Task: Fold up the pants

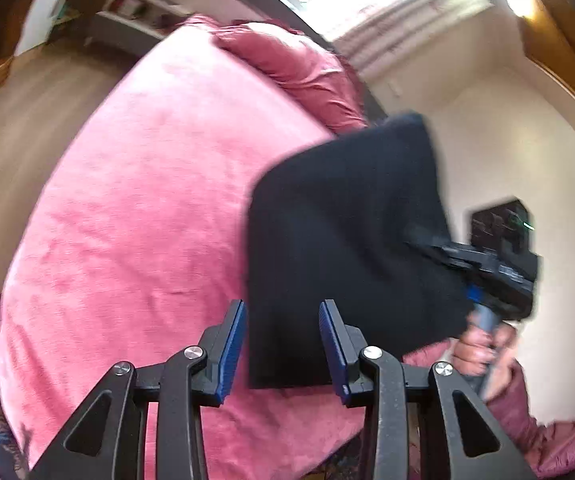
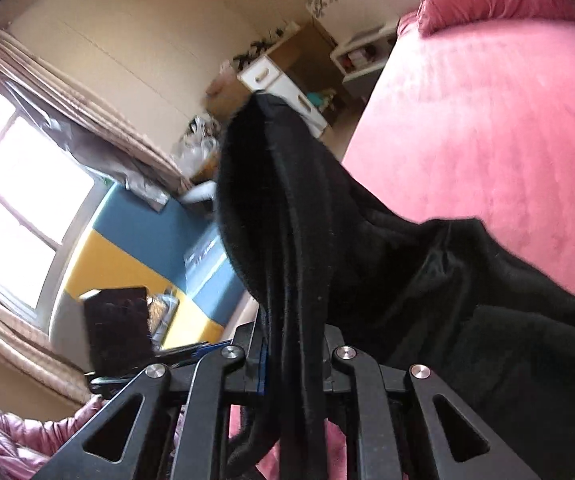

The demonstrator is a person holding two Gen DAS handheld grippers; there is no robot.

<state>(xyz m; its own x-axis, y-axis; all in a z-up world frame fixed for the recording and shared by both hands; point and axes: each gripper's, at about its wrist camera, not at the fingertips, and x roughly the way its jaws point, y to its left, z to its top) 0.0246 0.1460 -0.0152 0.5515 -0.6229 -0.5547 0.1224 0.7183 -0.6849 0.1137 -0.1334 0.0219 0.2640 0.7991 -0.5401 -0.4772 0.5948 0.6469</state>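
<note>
Black pants hang folded in the air over a bed with a pink blanket. My left gripper is open. The cloth's lower corner hangs between its blue pads without being pinched. At the right of the left wrist view, my right gripper grips the cloth's right edge, and a hand holds its handle. In the right wrist view, the right gripper is shut on a bunched strip of the pants, which drape forward and to the right over the pink blanket.
A rumpled pink duvet lies at the bed's far end. Wooden floor runs along the bed's left side. A bright window, a blue and yellow mat and white drawers are beyond the bed.
</note>
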